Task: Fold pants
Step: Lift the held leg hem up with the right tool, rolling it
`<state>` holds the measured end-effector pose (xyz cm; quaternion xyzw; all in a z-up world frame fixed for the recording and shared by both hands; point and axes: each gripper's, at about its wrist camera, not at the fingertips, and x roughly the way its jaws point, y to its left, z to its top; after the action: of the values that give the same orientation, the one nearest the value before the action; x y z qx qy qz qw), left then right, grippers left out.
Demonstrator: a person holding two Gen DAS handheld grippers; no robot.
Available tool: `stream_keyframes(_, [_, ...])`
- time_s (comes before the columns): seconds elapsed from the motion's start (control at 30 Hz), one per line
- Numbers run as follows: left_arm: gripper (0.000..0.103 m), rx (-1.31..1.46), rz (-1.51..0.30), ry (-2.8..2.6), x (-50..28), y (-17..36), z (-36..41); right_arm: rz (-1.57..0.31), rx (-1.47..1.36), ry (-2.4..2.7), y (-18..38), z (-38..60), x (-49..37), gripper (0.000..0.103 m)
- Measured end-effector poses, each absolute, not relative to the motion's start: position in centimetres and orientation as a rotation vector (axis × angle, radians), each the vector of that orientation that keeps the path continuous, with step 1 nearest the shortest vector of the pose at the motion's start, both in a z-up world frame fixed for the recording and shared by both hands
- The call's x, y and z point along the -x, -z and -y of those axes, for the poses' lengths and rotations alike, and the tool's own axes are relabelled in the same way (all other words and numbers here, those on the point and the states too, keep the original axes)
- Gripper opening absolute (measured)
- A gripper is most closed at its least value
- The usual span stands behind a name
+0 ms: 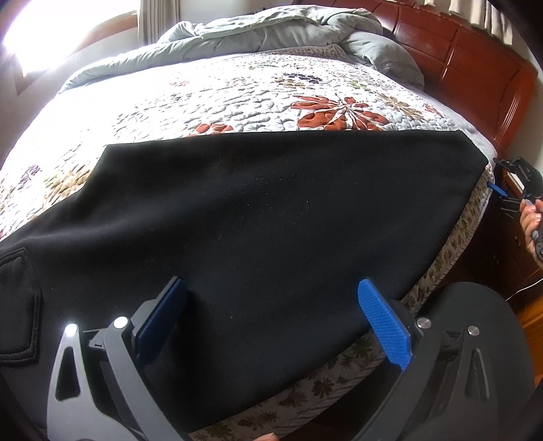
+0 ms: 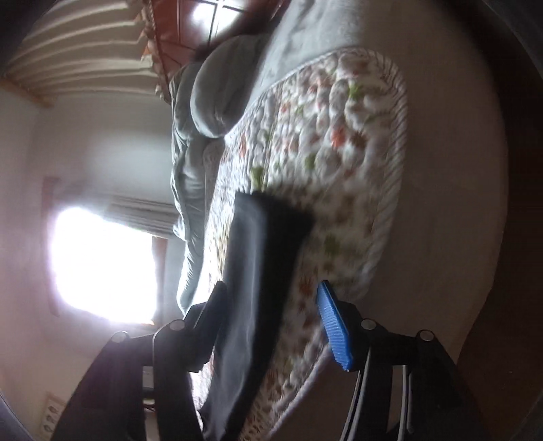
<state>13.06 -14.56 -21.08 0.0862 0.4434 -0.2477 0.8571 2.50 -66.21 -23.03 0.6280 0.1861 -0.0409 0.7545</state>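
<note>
Black pants (image 1: 264,210) lie flat across the near edge of a bed with a floral quilt (image 1: 237,98). A back pocket (image 1: 17,298) shows at the far left. My left gripper (image 1: 271,288) is open, its blue fingers spread just above the pants near the bed's edge. My right gripper (image 1: 509,190) shows small at the far right, off the bed past the pants' leg end. In the blurred, rolled right wrist view the right gripper (image 2: 271,288) is open and empty, with the pants' leg end (image 2: 261,257) in front of it.
A grey duvet (image 1: 271,30) is bunched at the far side of the bed. A red-brown wooden headboard (image 1: 475,61) stands at the right. A bright window (image 1: 51,34) is at the far left. A black round object (image 1: 475,339) sits below the bed edge.
</note>
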Motion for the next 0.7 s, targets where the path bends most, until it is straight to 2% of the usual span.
stream_keyframes(0.4, [0.100,-0.179,-0.934,0.514,-13.2,21.1,14.6,-0.378,-1.358,0.014,23.4,66.9,-6.9,0.059])
stream_keyframes(0.53, [0.100,-0.178,-0.938,0.511,-13.3,21.1,14.6,-0.363,-1.369,0.012,23.9,66.6,-6.9,0.047])
stream_keyframes(0.63, [0.100,-0.177,-0.935,0.509,-13.3,21.1,14.6,-0.395,-1.322,0.010,23.2,66.1,-7.1,0.017])
stream_keyframes(0.7, [0.100,-0.177,-0.935,0.508,-13.3,21.1,14.6,-0.400,-1.288,0.021,22.3,65.8,-7.3,0.012])
